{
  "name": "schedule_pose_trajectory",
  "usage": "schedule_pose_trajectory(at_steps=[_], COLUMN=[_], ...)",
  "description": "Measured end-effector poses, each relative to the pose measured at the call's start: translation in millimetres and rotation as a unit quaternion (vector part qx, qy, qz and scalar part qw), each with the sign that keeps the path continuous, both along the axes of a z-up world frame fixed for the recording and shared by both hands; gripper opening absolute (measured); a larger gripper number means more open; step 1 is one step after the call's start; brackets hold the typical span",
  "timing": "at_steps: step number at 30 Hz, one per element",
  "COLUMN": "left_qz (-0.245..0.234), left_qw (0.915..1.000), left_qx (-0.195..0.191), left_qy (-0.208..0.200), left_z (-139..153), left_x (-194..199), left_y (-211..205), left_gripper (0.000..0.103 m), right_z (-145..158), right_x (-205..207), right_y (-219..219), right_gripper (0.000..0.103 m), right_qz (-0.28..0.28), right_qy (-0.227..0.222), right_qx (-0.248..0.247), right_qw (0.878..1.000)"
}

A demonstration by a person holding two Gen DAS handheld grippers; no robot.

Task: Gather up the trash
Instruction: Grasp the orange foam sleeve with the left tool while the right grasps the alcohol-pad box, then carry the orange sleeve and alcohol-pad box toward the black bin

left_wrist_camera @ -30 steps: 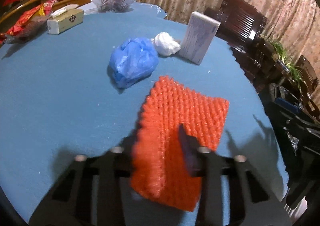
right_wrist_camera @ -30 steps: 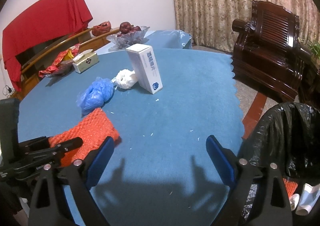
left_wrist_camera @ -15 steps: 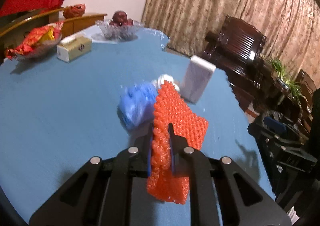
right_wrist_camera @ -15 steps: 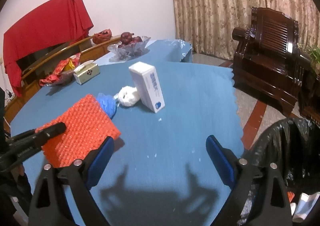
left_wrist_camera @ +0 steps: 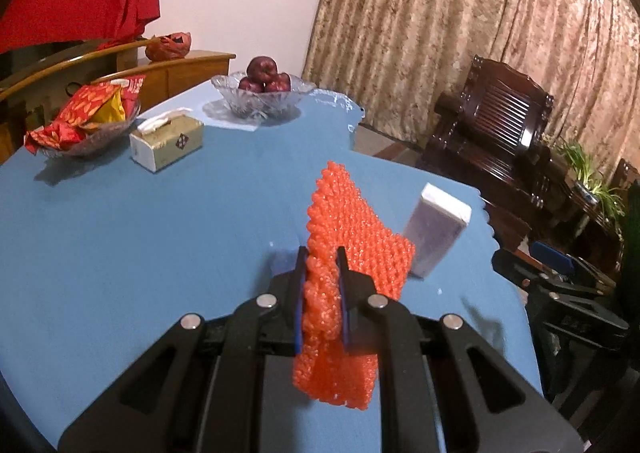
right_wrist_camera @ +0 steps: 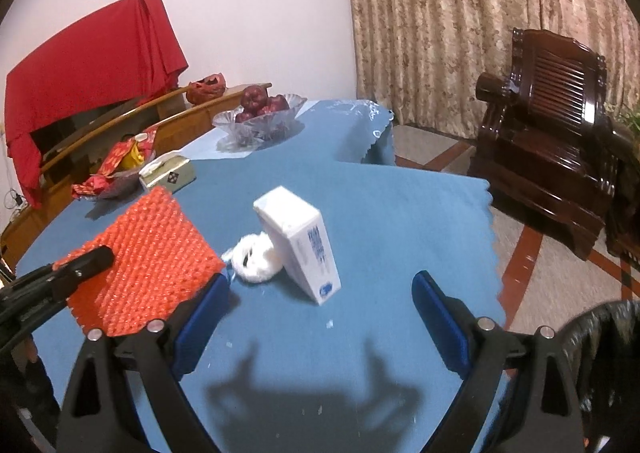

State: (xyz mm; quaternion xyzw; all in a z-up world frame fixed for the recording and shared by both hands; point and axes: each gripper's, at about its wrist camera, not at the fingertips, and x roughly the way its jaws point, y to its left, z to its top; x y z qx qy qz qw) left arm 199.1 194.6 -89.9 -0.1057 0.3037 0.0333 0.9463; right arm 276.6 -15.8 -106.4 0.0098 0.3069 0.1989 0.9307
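One orange knobbly foam-net sheet (left_wrist_camera: 340, 253) pinched edge-on in closed left gripper (left_wrist_camera: 322, 293), lifted above blue worktop (left_wrist_camera: 120, 233). Floppy, could slip or snag white upright carton (right_wrist_camera: 302, 249) just right. Right gripper (right_wrist_camera: 320, 317) open, empty, near black bin bag (right_wrist_camera: 612, 353).

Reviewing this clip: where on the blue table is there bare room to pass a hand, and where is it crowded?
Bare blue table lies right of the white box, out to the scalloped edge, and in front of the right tongs. Crowded: the white wad touches the box, with the left tongs' orange foam sheet alongside.
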Motion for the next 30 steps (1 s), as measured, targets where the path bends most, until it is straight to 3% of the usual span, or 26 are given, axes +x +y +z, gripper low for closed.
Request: schedule_pose_trajectory(at_steps=[5, 17, 20, 22, 30], left_qz=[0.015, 0.027, 0.027, 0.028, 0.026], left_qw=[0.9998, 0.9996, 0.9996, 0.9995, 0.9995], left_qx=[-0.006, -0.009, -0.008, -0.008, 0.001], left_qy=[-0.011, -0.008, -0.006, -0.007, -0.016], left_z=[6.1, 0.6, -0.5, -0.4, 9.9], left_x=[13.5, 37.6, 39.9, 39.2, 33.6], left_y=[7.2, 12.9, 14.0, 13.3, 9.5], left_gripper=[0.012, 0.012, 0.012, 0.012, 0.012], right_z=[-8.3, -29.6, -30.4, -30.6, -11.8], right_x=[24.5, 59.2, 63.6, 65.2, 50.7], right_y=[11.5, 34.7, 41.7, 44.0, 34.6], right_gripper=[0.090, 0.076, 0.064, 0.048, 0.039], right_qz=[0.004, 0.022, 0.034, 0.045, 0.053], right_qy=[0.009, 0.025, 0.029, 0.035, 0.025], right_qx=[-0.004, -0.012, -0.015, -0.011, 0.010], right_qw=[1.000, 0.999, 0.999, 0.998, 0.998])
